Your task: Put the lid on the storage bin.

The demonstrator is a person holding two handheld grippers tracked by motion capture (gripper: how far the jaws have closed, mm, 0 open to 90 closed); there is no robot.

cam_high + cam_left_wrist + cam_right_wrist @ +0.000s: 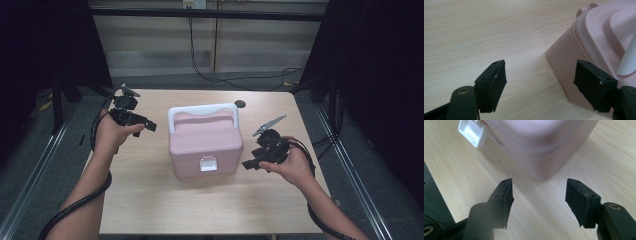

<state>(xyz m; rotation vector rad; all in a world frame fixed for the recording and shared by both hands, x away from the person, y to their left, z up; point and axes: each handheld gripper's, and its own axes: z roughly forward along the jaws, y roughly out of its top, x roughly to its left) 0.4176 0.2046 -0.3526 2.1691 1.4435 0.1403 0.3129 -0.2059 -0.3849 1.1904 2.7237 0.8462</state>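
- We saw a pink lidded box [205, 145] sitting at the centre of the high view on the pale wooden worktop [150, 200], its white handle [202, 111] upright along the far edge and its white latch [208, 164] on the near face.
- The left gripper [146, 126] hovered at the centre left of that frame, just beside the box's upper left corner, jaws spread and nothing between them.
- The right gripper [250, 164] hung at the centre right, near the box's lower right corner, jaws likewise spread and empty.
- We judged the main risk to be a one-sided push: if either gripper met the box before the other, the light container could skid or twist across the smooth worktop.
- A grab at a rounded corner could also slip off, we thought, or a jaw could catch the latch and spring the lid.
- The left gripper view showed the lid's stepped contour [604, 30], which the high view flattened.
- The right gripper view showed the latch at the upper left of its frame, and the box's rounded bottom corner [544, 173] above the gap between the jaws.
- Only from the high view could we see both forearms and a small dark disc [240, 104] behind the box.
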